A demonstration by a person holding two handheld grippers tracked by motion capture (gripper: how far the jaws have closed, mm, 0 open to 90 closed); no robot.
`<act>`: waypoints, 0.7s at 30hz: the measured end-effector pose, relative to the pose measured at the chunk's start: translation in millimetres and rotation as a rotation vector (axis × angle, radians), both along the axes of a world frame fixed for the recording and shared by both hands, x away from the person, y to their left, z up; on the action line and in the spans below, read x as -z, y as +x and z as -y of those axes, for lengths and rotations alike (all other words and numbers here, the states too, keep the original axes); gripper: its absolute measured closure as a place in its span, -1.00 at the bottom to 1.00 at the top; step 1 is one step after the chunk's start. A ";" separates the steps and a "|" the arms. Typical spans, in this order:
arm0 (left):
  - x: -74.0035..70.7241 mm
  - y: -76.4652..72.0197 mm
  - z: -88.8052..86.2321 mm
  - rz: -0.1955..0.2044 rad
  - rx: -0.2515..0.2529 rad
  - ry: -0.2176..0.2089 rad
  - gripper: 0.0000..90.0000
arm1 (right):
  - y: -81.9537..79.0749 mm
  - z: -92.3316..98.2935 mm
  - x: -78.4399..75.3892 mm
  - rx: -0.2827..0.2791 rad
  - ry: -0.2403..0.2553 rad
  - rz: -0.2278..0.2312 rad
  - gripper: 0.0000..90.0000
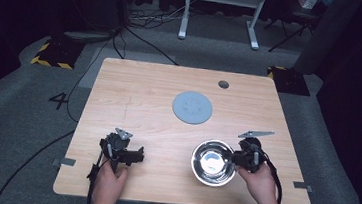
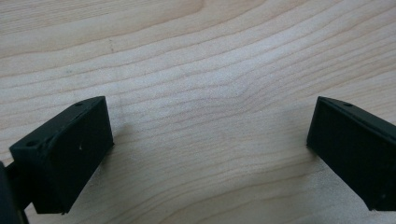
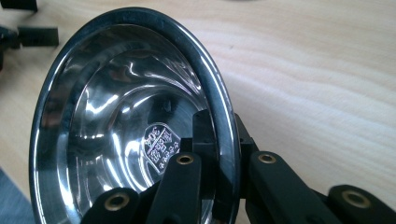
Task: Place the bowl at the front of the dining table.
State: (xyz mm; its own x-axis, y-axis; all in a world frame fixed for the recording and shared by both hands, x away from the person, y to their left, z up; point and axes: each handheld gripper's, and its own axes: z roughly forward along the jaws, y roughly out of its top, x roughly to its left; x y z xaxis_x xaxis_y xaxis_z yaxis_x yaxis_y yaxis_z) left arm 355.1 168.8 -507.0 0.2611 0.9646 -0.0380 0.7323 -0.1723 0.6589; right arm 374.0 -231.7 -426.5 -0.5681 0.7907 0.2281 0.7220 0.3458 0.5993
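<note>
High view: the steel bowl [image 1: 213, 162] sits on the desk [image 1: 133, 102] toward the near edge, right of centre, at about five o'clock from the desk's middle. My right gripper [image 1: 238, 160] meets it at the bowl's three o'clock side, my right hand [image 1: 260, 182] behind it at the near right. In the right gripper view the bowl [image 3: 126, 126] shows its shiny inside with a stamped mark near the bottom, and my right gripper [image 3: 218, 140] is pinching the rim: one jaw lies inside the wall, the other outside, pressed against the metal.

At twelve o'clock from the bowl, near the desk's middle, lies a flat grey round disc [image 1: 192, 107], well apart from the bowl. Farther back, at about one o'clock from the disc, is a small dark round hole [image 1: 223, 84] in the desk top.

My left gripper [image 1: 136, 155] is at nine o'clock from the bowl, well apart from it, held by my left hand [image 1: 110, 180] at the near left. In the left gripper view the left gripper [image 2: 210, 140] has its jaws spread wide with bare wood [image 2: 205, 70] between them, holding nothing.
</note>
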 end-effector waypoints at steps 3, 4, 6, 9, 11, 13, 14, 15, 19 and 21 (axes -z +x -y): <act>0.0 0.0 0.0 0.000 0.000 0.000 -0.99 | 3.9 0.5 -5.6 0.026 -0.003 0.031 0.91; 0.0 0.0 0.0 0.000 0.000 0.000 -0.99 | 5.6 0.4 -7.9 0.034 -0.006 0.051 0.91; 0.0 0.0 0.0 0.000 0.000 0.000 -0.99 | 7.9 0.1 -12.3 0.051 0.000 0.076 0.91; 0.0 0.0 0.0 0.000 0.000 0.000 -0.99 | 10.2 -0.6 -17.3 0.067 0.011 0.105 0.91; 0.0 0.0 0.0 0.000 0.000 0.000 -0.99 | 13.0 -1.1 -22.4 0.089 0.013 0.144 0.91; 0.0 0.0 0.0 0.000 0.000 0.000 -0.99 | 14.6 -0.7 -25.3 0.104 0.019 0.162 0.91; 0.0 0.0 0.0 0.000 0.000 0.000 -0.99 | 15.4 -0.3 -26.8 0.110 0.023 0.170 0.91; 0.0 0.0 0.0 0.000 0.000 0.000 -0.99 | 16.2 -0.1 -28.3 0.116 0.027 0.177 0.91; 0.0 0.0 0.0 0.000 0.000 0.000 -0.99 | 20.4 0.1 -34.5 0.128 0.035 0.200 0.91; 0.0 0.0 -0.1 0.000 0.000 0.000 -0.99 | 24.0 -0.2 -37.4 0.131 0.029 0.213 0.91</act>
State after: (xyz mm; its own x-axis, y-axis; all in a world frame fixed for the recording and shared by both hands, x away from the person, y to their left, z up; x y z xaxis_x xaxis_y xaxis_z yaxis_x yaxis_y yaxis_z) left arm 355.1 168.9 -507.0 0.2612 0.9645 -0.0375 0.7322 -0.1727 0.6588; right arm 398.0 -231.6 -389.1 -0.4991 0.8555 0.1383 0.6159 0.2379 0.7510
